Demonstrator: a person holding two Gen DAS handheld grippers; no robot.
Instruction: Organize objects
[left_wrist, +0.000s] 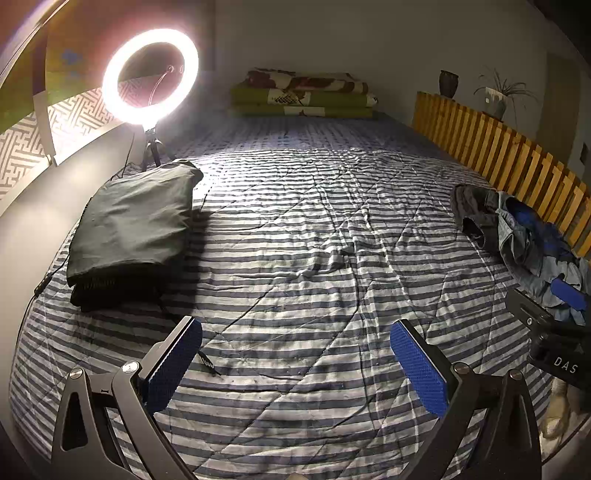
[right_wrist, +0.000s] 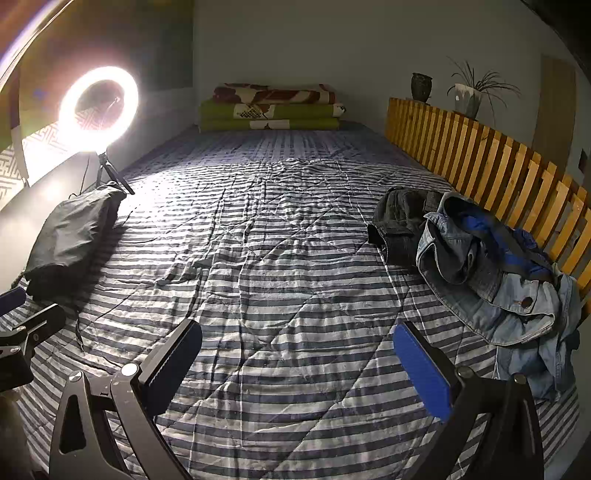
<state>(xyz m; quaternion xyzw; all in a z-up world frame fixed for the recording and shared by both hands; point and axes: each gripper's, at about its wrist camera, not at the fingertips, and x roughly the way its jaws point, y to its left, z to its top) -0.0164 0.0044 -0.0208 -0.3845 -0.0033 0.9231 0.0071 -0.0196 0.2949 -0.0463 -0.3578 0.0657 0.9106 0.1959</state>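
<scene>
A folded dark green garment lies on the left side of the striped bed; it also shows in the right wrist view. A loose heap of clothes lies at the right: a crumpled denim jacket with a blue garment in it, and a dark garment beside it. The heap shows in the left wrist view. My left gripper is open and empty above the bed's near end. My right gripper is open and empty, left of the denim jacket.
A lit ring light on a small tripod stands at the far left, its cable trailing over the bed. Folded blankets are stacked at the far end. A wooden slat rail runs along the right, with a vase and a plant behind.
</scene>
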